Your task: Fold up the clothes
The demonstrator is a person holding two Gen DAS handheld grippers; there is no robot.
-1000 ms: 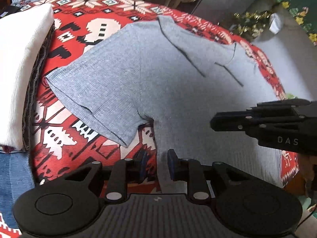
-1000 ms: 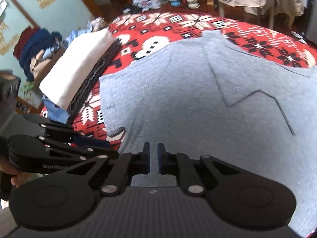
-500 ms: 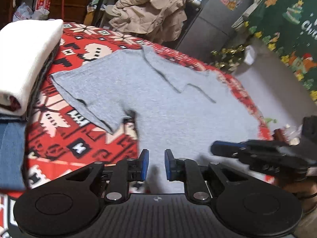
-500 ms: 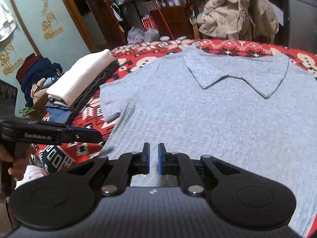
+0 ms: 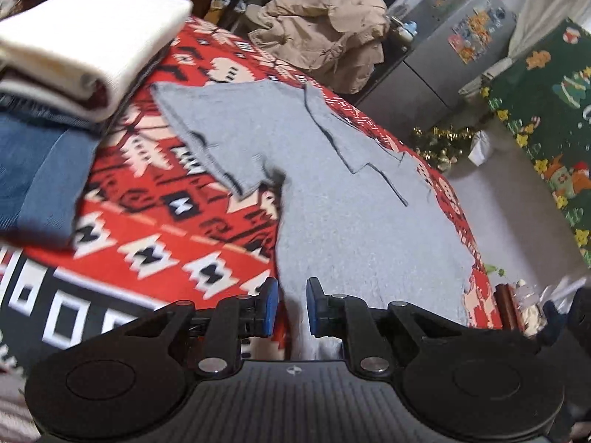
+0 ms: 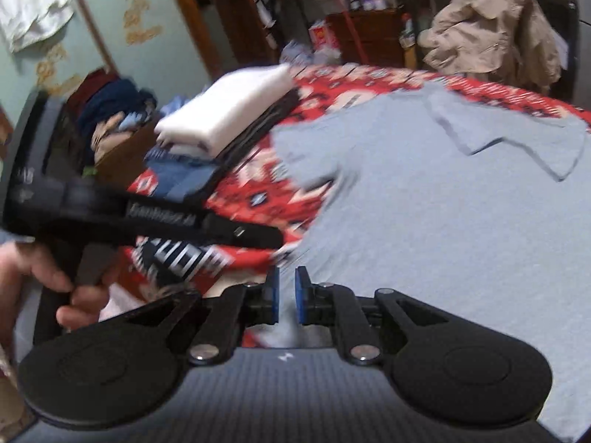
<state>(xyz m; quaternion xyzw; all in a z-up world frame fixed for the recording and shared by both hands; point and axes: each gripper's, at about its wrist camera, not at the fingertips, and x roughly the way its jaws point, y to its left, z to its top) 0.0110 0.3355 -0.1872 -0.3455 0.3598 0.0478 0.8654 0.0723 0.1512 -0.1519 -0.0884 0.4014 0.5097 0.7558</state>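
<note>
Jaws seemingly narrower, shirt [image 5: 362,229] farther.

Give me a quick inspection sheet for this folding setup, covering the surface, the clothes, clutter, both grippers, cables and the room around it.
Surface: red patterned cloth covers the table.
Job's things: grey T-shirt lies spread flat, collar at the far end, one sleeve out to the side. Stack of folded clothes beside it, white piece on top, blue denim below.
Clutter: nothing seen on the cloth besides the clothes.
Grippers: left gripper jaws stand slightly apart at the shirt's near hem, nothing pinched; right gripper the same, a narrow gap, empty.
Cables: nothing seen.
Surroundings: beige jacket over a chair, grey fridge, dark wooden furniture, green Christmas hanging.
</note>
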